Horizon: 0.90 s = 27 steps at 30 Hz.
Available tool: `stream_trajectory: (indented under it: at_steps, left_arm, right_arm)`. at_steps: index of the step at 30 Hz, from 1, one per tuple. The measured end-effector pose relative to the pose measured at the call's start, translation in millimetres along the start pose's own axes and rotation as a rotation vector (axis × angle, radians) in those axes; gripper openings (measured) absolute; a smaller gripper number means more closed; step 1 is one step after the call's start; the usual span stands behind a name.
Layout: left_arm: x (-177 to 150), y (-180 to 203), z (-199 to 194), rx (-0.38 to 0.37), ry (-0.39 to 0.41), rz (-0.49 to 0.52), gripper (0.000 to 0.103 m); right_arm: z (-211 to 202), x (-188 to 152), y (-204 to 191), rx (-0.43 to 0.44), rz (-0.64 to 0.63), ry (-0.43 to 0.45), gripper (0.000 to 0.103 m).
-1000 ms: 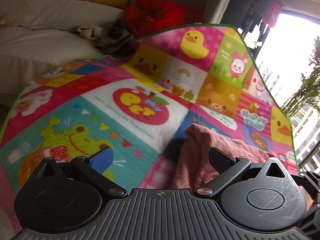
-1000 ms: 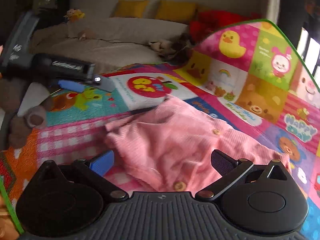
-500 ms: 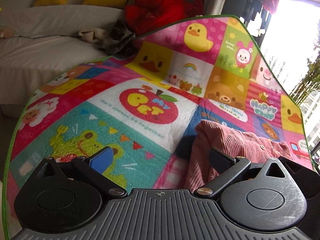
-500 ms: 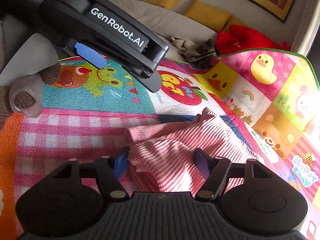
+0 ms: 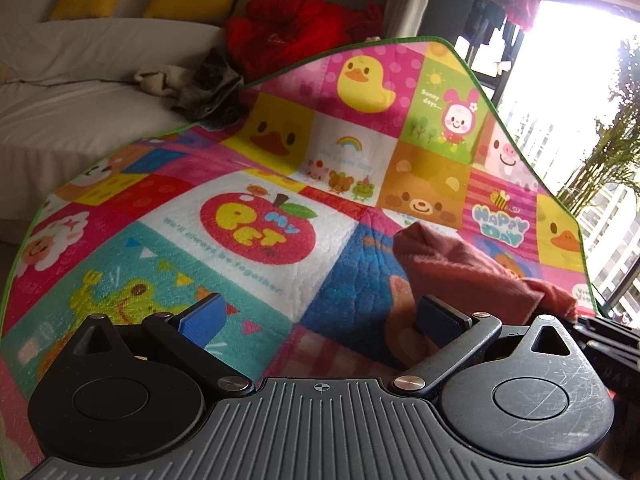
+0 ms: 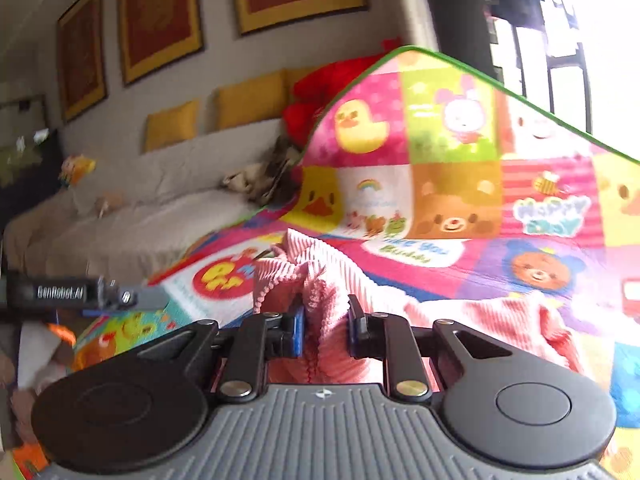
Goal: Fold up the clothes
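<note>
Pink ribbed garment (image 6: 320,280) bunches up, crumpled, pinched between the right gripper (image 6: 325,330) on the patchwork mat (image 5: 256,236); left gripper (image 5: 320,316) gapes empty.

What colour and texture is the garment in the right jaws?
Pink ribbed corduroy garment, clearest in the right wrist view.
</note>
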<state>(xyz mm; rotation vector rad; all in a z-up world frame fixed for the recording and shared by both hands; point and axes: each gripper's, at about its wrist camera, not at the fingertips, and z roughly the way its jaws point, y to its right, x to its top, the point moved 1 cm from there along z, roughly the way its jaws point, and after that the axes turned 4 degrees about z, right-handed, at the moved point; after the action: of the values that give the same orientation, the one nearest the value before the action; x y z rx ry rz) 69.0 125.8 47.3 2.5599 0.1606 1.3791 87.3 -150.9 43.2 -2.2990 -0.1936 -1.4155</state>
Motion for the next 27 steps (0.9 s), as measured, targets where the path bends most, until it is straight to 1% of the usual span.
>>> stream_trajectory:
  at_steps: [2,5,7,10,15,17,18,20,21,22,23,24,25,27]
  left_arm:
    - [1.0,12.8,4.7,-0.040,-0.011,0.020,0.103]
    - [1.7,39.0,15.6,-0.105,-0.041,0.069,0.103]
    - [1.8,57.1,24.2,-0.142,-0.059,0.104,0.103]
    - [-0.8,85.7,41.5,-0.189,-0.084,0.155,0.103]
    - [-13.1,134.6,86.2,-0.251,-0.147,0.227,0.103]
    - [-20.4,151.9,99.7,-0.280,-0.159,0.249,0.103]
    - [-24.3,160.8,104.6,-0.296,-0.161,0.268,0.103]
    - [-29.4,175.9,106.9,-0.322,-0.158,0.320,0.103]
    - [-31.8,183.4,107.7,-0.334,-0.156,0.347,0.103]
    - [-34.5,189.1,107.8,-0.347,-0.153,0.372,0.103]
    - [-37.2,194.5,107.8,-0.359,-0.149,0.396,0.103]
    - [-39.9,199.6,108.2,-0.367,-0.148,0.417,0.103]
    - [-43.3,205.2,108.6,-0.366,-0.144,0.439,0.103]
    - [-47.8,212.5,107.7,-0.351,-0.126,0.478,0.103]
  right_arm:
    - [-12.4,4.3,34.8,-0.062,0.083,0.021,0.019]
    - [-17.7,-6.5,78.7,-0.162,0.161,-0.012,0.019]
    - [-16.4,-19.8,99.3,-0.197,0.206,-0.061,0.019]
    - [-15.3,-35.8,116.0,-0.223,0.227,-0.092,0.019]
    - [-15.4,-34.3,122.2,-0.240,0.181,-0.102,0.019]
    - [-18.0,-32.8,126.4,-0.249,0.159,-0.108,0.020]
    - [-21.4,-31.0,128.8,-0.244,0.153,-0.106,0.021]
    - [-38.1,-22.9,131.9,-0.189,0.150,-0.068,0.025]
    - [-47.7,-15.7,131.2,-0.166,0.137,-0.033,0.030]
    - [-55.8,-6.6,129.2,-0.152,0.115,0.005,0.044]
    - [-60.6,3.3,126.3,-0.141,0.092,0.043,0.055]
    - [-59.7,12.5,123.0,-0.121,0.071,0.066,0.077]
    - [-52.2,20.5,119.0,-0.087,0.053,0.063,0.082]
    - [-37.1,36.4,111.0,-0.019,0.018,0.056,0.082]
